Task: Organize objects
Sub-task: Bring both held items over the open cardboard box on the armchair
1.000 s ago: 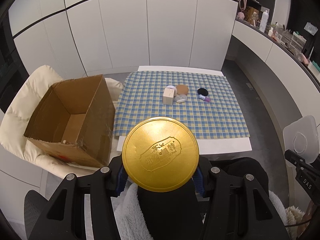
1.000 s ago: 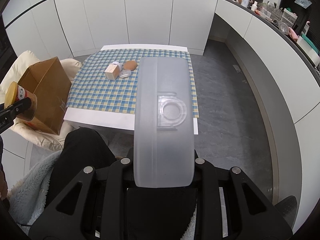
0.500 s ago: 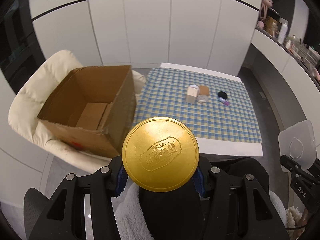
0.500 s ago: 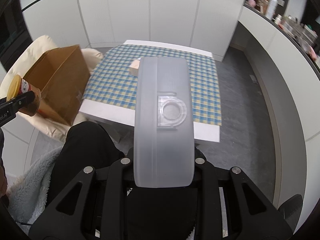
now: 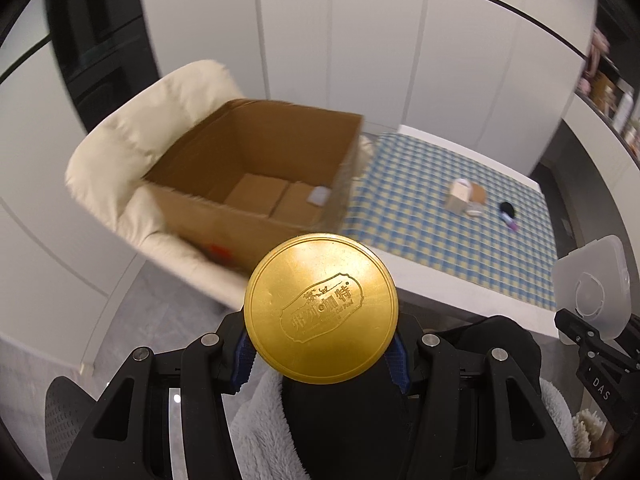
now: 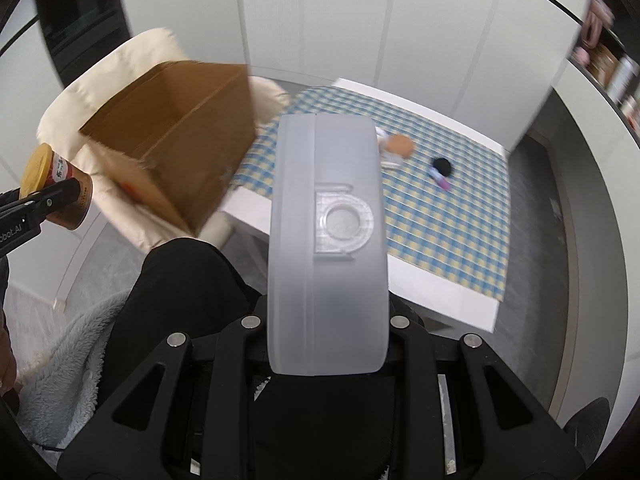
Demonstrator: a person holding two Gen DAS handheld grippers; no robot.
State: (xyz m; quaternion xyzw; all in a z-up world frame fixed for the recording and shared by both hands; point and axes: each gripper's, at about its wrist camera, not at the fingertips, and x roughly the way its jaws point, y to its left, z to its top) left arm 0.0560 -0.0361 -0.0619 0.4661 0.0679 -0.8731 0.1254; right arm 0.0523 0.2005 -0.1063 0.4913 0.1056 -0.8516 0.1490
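Tongs (image 5: pixel 322 344) on the left arm pinch a round can with a gold embossed lid (image 5: pixel 321 308), their blue-padded fingers (image 5: pixel 242 354) pressed against its sides; the right wrist view shows the same can (image 6: pixel 56 188) side-on at the far left, brown-bodied with a red label, held in the air near the corner of an open brown cardboard box (image 5: pixel 256 184). That box sits on a cream padded armchair (image 5: pixel 132 148), left of the white surface (image 5: pixel 448 288), and its floor holds folded inner flaps and a small pale item (image 5: pixel 319 196). The right tongs (image 6: pixel 326 332) pinch a frosted translucent plastic case (image 6: pixel 328 240) with a moulded ring on its face, held upright in the air above the person's black-clad lap (image 6: pixel 180 288); the left view catches it at the right edge (image 5: pixel 592 284). On the surface a blue and yellow checked cloth (image 5: pixel 440 216) carries a cluster well away from both tongs: a small beige box (image 5: pixel 458 198), a round tan disc (image 5: pixel 478 194) just beside it, a small clear container (image 5: pixel 475 211), and farther right a black round item (image 5: pixel 507 209) with a purple tube (image 5: pixel 512 223) beside it. White cabinet doors (image 5: pixel 360 40) stand behind.
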